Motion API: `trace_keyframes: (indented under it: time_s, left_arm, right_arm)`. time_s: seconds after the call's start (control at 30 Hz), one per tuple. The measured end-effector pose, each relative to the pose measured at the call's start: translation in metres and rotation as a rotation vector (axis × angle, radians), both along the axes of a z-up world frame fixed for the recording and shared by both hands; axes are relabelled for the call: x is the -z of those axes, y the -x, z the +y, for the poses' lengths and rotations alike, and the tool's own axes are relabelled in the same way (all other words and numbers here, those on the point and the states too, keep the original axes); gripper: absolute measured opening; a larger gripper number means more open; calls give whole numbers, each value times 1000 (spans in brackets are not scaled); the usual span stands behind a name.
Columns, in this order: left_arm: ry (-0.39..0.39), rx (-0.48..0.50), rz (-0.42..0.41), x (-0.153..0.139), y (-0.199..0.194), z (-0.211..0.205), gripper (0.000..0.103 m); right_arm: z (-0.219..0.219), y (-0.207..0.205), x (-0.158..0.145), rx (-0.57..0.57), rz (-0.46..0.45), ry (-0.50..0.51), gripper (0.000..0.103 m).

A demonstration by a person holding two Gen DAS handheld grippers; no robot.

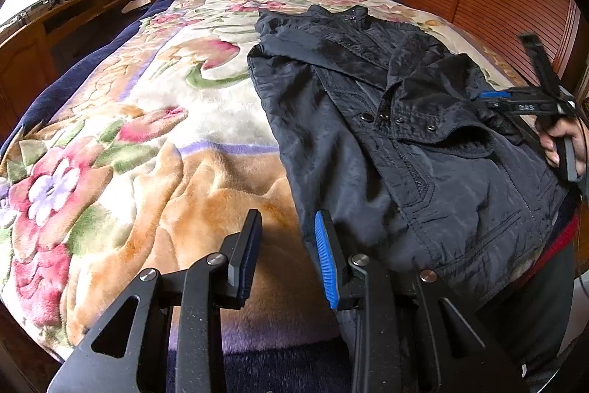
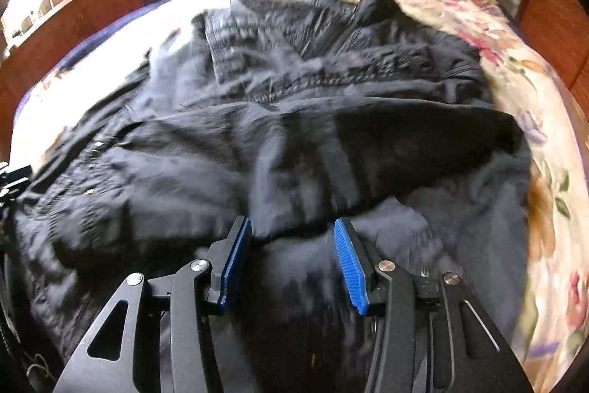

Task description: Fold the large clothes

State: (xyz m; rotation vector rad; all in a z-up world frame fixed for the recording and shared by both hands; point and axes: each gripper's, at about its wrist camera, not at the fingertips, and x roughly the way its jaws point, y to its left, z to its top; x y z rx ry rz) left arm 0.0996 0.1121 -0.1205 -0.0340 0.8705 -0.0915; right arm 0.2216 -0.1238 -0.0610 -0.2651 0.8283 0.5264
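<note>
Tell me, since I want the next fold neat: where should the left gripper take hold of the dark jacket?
Probably the jacket's near left hem edge, just ahead of the open left gripper. That edge lies flat and free on the floral blanket, so one finger could slide under from the blanket side. The bunched, folded-over middle looks too thick for a clean pinch.
</note>
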Motion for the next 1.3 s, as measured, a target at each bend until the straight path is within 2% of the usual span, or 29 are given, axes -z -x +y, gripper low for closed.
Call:
trace_keyframes:
  time_s: [0.17,0.37,0.47,0.67,1.0,1.3]
  left_arm:
    - [-11,20,-4,-9,13,-2,31]
    - [-11,37,-11,-17,31,-7,31]
    - [-8,48,-10,-20,39,-12,31]
    - [1,68,19,-15,47,-21,31]
    - [0,60,52,-4,46,-24,31]
    - [9,47,58,0,42,-23,31]
  right_arm:
    - [-36,41,-6,56,-50,-25,50]
    - [-74,88,-8,153,-100,40,67]
    - [-88,112,-12,192,-124,62,70]
    - [-112,154,-22,265,-124,27,71]
    - [-134,172,-19,315,-88,-22,72]
    - [-130,160,-2,306,-25,-11,72]
